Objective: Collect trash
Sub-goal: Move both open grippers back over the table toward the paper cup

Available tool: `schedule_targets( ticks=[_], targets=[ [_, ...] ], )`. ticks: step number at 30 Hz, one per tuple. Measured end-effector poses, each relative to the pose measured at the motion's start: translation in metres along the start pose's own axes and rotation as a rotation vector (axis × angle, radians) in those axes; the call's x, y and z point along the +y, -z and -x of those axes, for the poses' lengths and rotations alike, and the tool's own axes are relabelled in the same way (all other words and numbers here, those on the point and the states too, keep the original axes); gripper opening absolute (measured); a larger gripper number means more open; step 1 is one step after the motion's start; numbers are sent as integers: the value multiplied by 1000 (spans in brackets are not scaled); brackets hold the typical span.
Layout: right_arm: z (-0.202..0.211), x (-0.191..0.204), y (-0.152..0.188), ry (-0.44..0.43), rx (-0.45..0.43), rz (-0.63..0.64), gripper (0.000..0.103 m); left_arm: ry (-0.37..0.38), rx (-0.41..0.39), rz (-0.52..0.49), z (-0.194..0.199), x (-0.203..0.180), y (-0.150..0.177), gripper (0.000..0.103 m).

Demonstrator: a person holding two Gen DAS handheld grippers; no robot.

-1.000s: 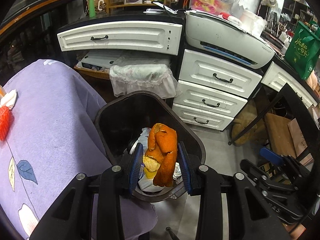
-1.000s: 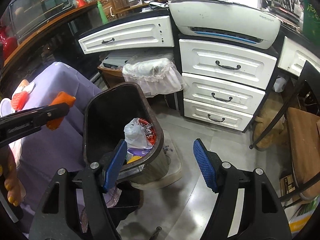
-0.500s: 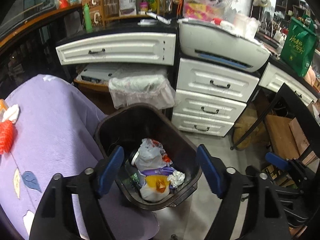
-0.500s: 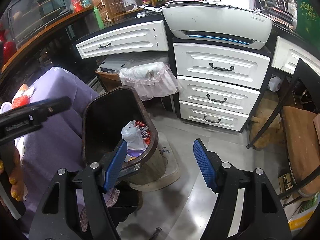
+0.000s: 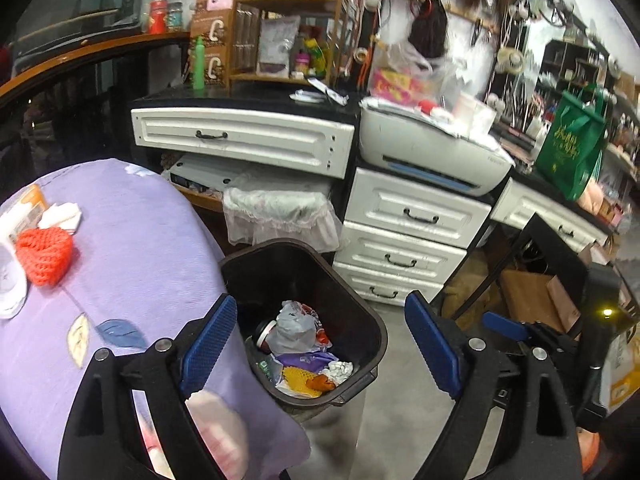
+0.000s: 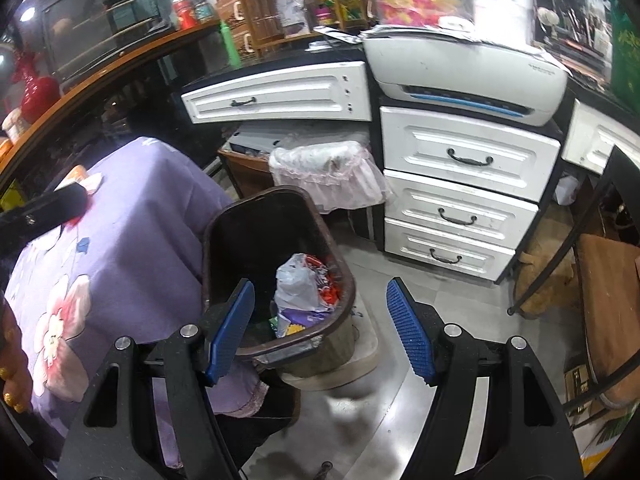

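A dark brown trash bin [image 5: 360, 316] stands on the floor beside the purple-clothed table [image 5: 132, 248]; it also shows in the right wrist view [image 6: 340, 272]. Inside lie a plastic bag [image 5: 292, 330], wrappers and an orange peel [image 5: 318, 382]. My left gripper [image 5: 320, 344] is open and empty above the bin. My right gripper [image 6: 322, 334] is open and empty over the bin's near rim. On the table lie a red knitted net [image 5: 44, 254], a crumpled white tissue [image 5: 60, 214] and an orange-white packet [image 5: 24, 208].
White drawers [image 5: 404, 232] and a printer [image 5: 432, 156] stand behind the bin. A lace-covered basket [image 5: 276, 216] sits under the desk. A black chair frame [image 6: 568, 240] and cardboard [image 5: 532, 296] are at the right. Grey floor [image 6: 400, 400] lies around the bin.
My left gripper opened and the orange peel dropped into the bin. The left gripper then drew back and up, bringing more of the table into view. The right gripper barely moved.
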State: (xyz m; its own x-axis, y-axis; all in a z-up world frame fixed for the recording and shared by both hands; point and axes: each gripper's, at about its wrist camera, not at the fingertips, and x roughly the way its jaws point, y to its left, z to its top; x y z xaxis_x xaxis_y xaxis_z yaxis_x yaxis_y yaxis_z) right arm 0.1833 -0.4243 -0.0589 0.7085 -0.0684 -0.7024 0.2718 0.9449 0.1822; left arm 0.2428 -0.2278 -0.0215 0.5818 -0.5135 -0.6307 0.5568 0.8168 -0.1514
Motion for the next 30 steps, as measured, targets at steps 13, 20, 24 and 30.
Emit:
schedule_targets(
  ticks=[13, 20, 24, 30],
  targets=[
    [16, 72, -11, -103, -30, 124, 69, -44, -70, 18, 53, 40, 13, 85],
    [23, 119, -16, -166, -60, 213, 82, -112, -95, 73, 76, 81, 21, 85],
    [25, 144, -20, -194, -65, 251, 82, -173, -100, 108, 88, 110, 26, 85],
    [24, 178, -28, -242, -62, 287, 82, -277, -104, 175, 107, 155, 35, 86]
  ],
)
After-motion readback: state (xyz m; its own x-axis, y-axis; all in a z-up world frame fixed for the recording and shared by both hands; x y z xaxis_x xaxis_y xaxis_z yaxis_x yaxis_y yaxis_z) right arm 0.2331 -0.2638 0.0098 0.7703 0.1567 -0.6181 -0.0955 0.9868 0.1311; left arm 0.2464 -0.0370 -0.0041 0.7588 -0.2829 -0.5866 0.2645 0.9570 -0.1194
